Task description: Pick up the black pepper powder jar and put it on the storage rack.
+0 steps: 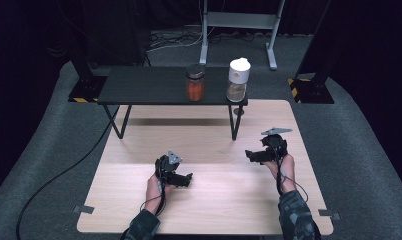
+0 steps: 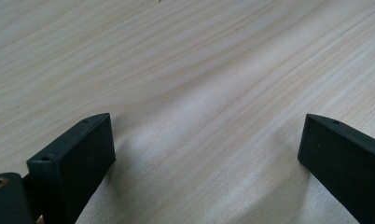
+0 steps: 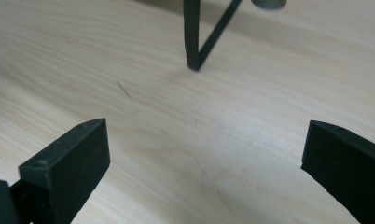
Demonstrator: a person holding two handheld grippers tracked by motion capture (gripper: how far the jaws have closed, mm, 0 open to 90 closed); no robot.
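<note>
High view: orange-filled jar (image 1: pixel 195 83) on shelf (image 1: pixel 144 86)

Two jars (image 1: pixel 195 82) on shelf (image 1: pixel 139 86) behind table (image 1: pixel 219 200).

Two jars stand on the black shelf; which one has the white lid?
The right-hand jar, nearer the right gripper: tall white lid, pale brownish contents. The other jar has a dark lid and orange contents.

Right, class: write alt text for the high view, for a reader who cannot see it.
A person holds an open left gripper and right gripper over a wooden table. Beyond them, a low black shelf carries an orange-filled jar and a white-lidded jar.
</note>
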